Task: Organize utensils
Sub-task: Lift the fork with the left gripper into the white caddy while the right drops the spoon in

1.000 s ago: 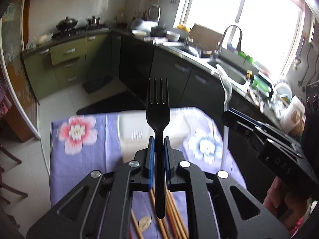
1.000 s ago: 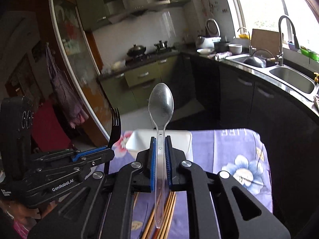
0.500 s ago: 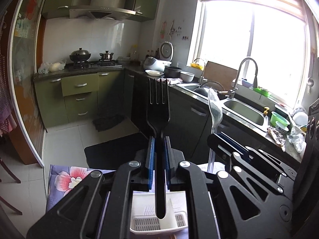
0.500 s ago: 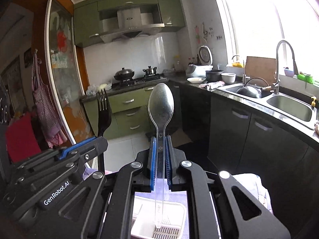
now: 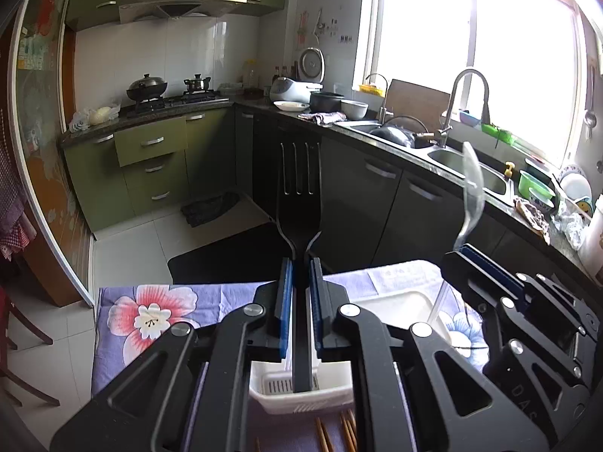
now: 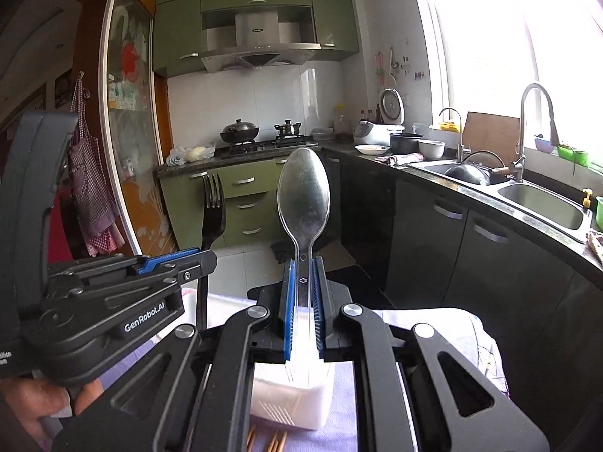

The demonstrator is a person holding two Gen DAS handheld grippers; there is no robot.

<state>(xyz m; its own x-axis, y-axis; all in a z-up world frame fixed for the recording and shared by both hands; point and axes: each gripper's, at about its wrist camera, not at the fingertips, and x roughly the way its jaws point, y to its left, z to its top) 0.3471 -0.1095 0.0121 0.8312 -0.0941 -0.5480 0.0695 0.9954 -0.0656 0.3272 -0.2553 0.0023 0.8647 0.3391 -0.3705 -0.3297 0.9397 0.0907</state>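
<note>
The left gripper (image 5: pixel 299 282) had its jaws clamped on the neck of a black fork (image 5: pixel 300 203), tines up at the centre of the left wrist frame, the handle's lower end reaching down into the slotted end compartment of a white caddy (image 5: pixel 301 395) at the lower centre. The right gripper (image 6: pixel 301 301) had its jaws clamped likewise on a clear plastic spoon (image 6: pixel 303 203), bowl up at the frame's centre, its handle tip just over or inside the same caddy (image 6: pixel 290 403); which, I could not tell. The caddy stood on a desk under a purple flowered cloth (image 5: pixel 150 312), with wooden chopsticks (image 5: pixel 339 433) lying loose just beyond its near edge at the bottom of the frame.

The step in hand looked to be standing both utensils in the caddy. The next move would call for lowering each handle fully into a compartment, then parting the jaws without tipping the light caddy; the chopsticks remained to be gathered.

Against the frame a second earlier, both views had swung upward: then the caddy lay ahead at mid-frame beyond the fork and spoon, whereas now it sat directly beneath the jaws, and the handle ends had come over it.
</note>
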